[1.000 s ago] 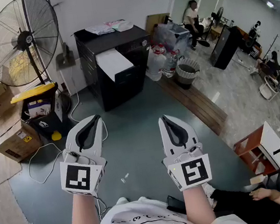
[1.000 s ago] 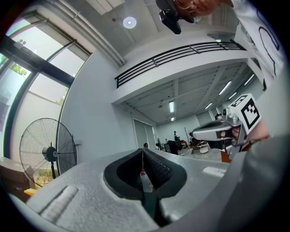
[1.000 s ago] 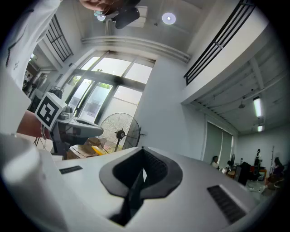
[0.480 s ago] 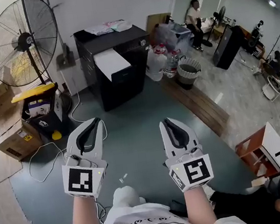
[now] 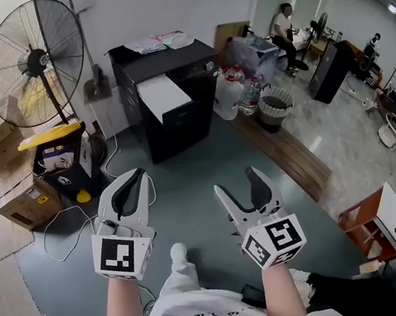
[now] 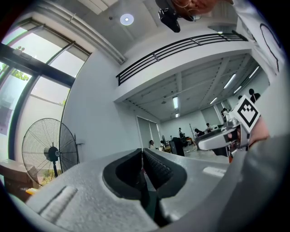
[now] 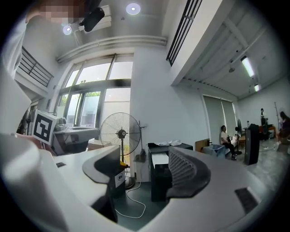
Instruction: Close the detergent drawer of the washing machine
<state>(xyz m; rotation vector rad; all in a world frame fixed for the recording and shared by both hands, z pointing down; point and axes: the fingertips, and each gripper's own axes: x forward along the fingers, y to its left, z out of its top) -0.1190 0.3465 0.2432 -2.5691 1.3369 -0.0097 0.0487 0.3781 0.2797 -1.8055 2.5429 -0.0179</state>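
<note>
A black boxy washing machine (image 5: 177,113) stands on the floor far ahead, with a white drawer (image 5: 161,94) sticking out of its upper front. It also shows in the right gripper view as the machine (image 7: 161,181) with the white drawer (image 7: 159,159). My left gripper (image 5: 132,176) is shut and holds nothing; its jaws (image 6: 142,159) meet tip to tip. My right gripper (image 5: 238,182) is tilted and its jaws are opening, nothing between them (image 7: 145,170). Both grippers hang in the air, well short of the machine.
A large pedestal fan (image 5: 31,64) stands at the left, cardboard boxes (image 5: 10,198) and a yellow-lidded black box (image 5: 59,155) under it. A white cable (image 5: 61,227) loops on the floor. A waste bin (image 5: 273,106), bagged bottles (image 5: 235,86) and a wooden platform (image 5: 285,150) lie right. A person (image 5: 283,23) sits far back.
The right gripper's jaws have gone from shut to wide apart, and that gripper has rolled and dropped a little. The left gripper has shifted slightly and stays shut.
</note>
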